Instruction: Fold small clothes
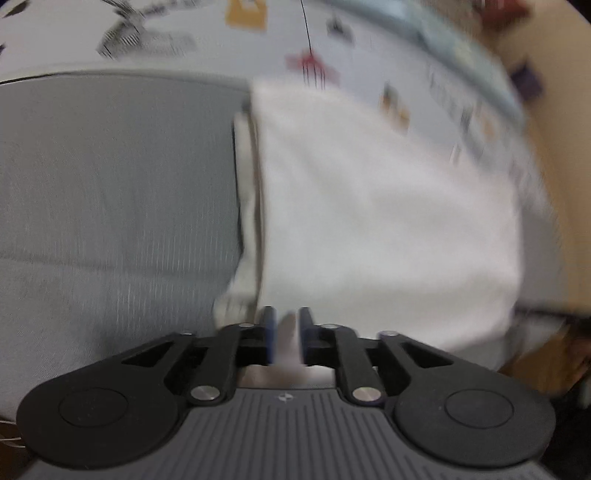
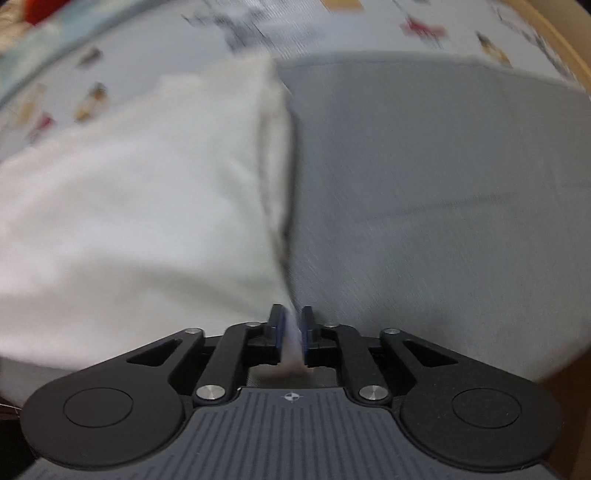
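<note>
The white cloth [image 1: 388,206] lies beside a grey cloth [image 1: 110,192] on a patterned sheet [image 1: 369,48]. The left hand-held gripper [image 1: 287,325], bottom centre, stands released; the right hand-held gripper [image 2: 292,325] pinches the white cloth's edge.

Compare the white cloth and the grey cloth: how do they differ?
Colour: the white cloth is off-white; the grey cloth is mid grey.
Layering: the white cloth's edge lies over the grey cloth.
Contact: the right claw has a white cloth edge between its pads, though blur hides the grip; no claw touches the grey cloth.
Shared: both lie on the patterned sheet.
</note>
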A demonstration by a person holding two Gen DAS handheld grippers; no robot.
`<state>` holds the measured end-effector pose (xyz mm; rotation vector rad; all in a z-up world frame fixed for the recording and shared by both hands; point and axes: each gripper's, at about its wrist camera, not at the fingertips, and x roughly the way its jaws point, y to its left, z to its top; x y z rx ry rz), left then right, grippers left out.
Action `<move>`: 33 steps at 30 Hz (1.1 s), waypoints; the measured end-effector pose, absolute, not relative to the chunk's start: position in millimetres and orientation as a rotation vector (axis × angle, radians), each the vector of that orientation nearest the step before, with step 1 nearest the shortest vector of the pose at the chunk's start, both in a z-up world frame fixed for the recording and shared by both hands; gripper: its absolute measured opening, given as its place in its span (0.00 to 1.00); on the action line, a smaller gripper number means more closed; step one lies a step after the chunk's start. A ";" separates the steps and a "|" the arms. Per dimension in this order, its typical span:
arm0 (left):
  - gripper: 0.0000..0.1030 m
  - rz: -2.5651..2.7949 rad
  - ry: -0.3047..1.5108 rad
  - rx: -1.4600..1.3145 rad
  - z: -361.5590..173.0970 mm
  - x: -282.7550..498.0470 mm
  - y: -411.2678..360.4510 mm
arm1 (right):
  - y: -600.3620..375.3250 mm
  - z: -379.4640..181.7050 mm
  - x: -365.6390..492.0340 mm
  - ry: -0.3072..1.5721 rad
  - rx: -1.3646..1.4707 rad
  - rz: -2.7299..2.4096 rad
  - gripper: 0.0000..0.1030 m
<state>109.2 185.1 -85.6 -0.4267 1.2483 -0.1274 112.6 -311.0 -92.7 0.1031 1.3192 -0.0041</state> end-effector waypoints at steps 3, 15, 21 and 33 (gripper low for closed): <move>0.38 -0.079 1.187 -0.492 -81.2 117.4 198.0 | -322.1 -75.1 114.7 1.232 0.138 -0.036 0.17; 0.57 -0.010 1.227 -0.578 -121.6 149.7 201.1 | -355.8 24.7 80.6 0.711 0.087 0.066 0.20; 0.57 -0.027 1.239 -0.545 -137.0 164.4 188.9 | -356.5 9.5 80.1 0.756 0.109 0.009 0.20; 0.12 -0.031 1.192 -0.372 -113.6 148.6 185.7 | -359.0 -3.0 80.3 0.809 0.185 -0.084 0.20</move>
